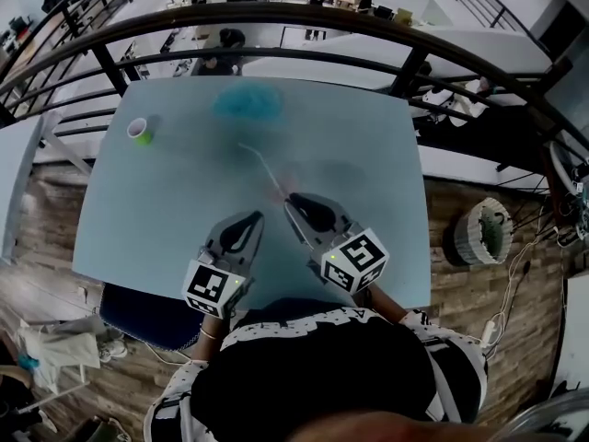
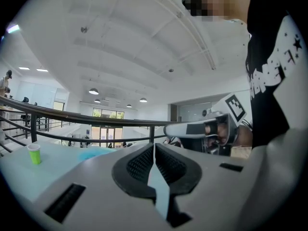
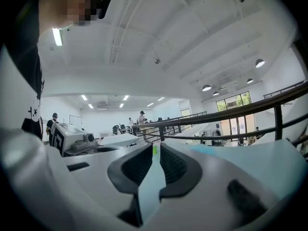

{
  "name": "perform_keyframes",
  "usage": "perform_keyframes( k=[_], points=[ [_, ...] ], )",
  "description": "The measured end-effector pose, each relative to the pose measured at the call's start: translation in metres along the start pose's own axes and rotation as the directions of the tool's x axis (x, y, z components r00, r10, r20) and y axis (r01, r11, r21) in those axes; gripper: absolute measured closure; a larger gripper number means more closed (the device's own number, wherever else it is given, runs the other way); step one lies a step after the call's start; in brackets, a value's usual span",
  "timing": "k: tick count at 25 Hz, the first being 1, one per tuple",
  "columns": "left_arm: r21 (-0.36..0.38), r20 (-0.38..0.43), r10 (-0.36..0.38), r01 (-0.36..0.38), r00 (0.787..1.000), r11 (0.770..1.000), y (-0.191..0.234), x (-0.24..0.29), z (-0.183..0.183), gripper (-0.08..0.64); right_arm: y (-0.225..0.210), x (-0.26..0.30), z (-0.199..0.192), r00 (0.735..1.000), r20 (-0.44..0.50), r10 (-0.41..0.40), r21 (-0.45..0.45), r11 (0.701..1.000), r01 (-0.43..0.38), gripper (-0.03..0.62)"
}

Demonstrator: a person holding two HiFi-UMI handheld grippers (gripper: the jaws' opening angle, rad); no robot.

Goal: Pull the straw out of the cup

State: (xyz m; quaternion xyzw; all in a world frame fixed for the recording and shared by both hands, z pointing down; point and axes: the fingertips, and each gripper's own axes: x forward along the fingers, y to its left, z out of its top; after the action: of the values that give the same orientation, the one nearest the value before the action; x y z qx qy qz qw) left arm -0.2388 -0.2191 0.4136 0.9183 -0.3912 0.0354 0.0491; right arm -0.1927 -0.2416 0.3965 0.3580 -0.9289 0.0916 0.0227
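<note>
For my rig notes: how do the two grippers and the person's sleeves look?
The left gripper and right gripper have light grey bodies, black ribbed pads and a cube with black-and-white square markers each. The sleeves are patterned black and white.

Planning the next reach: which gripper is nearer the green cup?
Left. The cup stands ahead and left of the left gripper; the right gripper sits farther right, beside the loose straw.

An open-plan office mezzanine, shown by the railing (image 1: 304,55) overlooking desks (image 1: 306,37) and people (image 1: 227,37) below.
</note>
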Motion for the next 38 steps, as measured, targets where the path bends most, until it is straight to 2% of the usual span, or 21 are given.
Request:
perform_keyframes(
  k=[11, 16, 19, 38],
  points=[
    [-0.016, -0.021, -0.006, 0.006, 1.000, 1.000, 0.011, 0.023, -0.005, 0.545, -0.022, 0.016, -0.003, 1.000, -0.010, 0.004, 0.012, 1.000, -0.004, 0.558],
    [-0.027, -0.023, -0.006, 0.006, 1.000, 1.000, 0.014, 0.026, -0.009, 0.545, -0.022, 0.025, -0.007, 0.999, -0.028, 0.018, -0.014, 1.000, -0.018, 0.554],
    [-0.034, -0.027, -0.004, 0.003, 1.000, 0.999, 0.019, 0.027, -0.011, 0.545, -0.023, 0.031, -0.011, 0.999, -0.040, 0.023, -0.013, 1.000, -0.024, 0.523],
    [-0.064, -0.054, -0.009, 0.006, 0.999, 0.998, 0.038, 0.041, -0.025, 0.545, -0.047, 0.060, -0.026, 0.996, -0.087, 0.002, -0.053, 0.999, -0.006, 0.514]
  ],
)
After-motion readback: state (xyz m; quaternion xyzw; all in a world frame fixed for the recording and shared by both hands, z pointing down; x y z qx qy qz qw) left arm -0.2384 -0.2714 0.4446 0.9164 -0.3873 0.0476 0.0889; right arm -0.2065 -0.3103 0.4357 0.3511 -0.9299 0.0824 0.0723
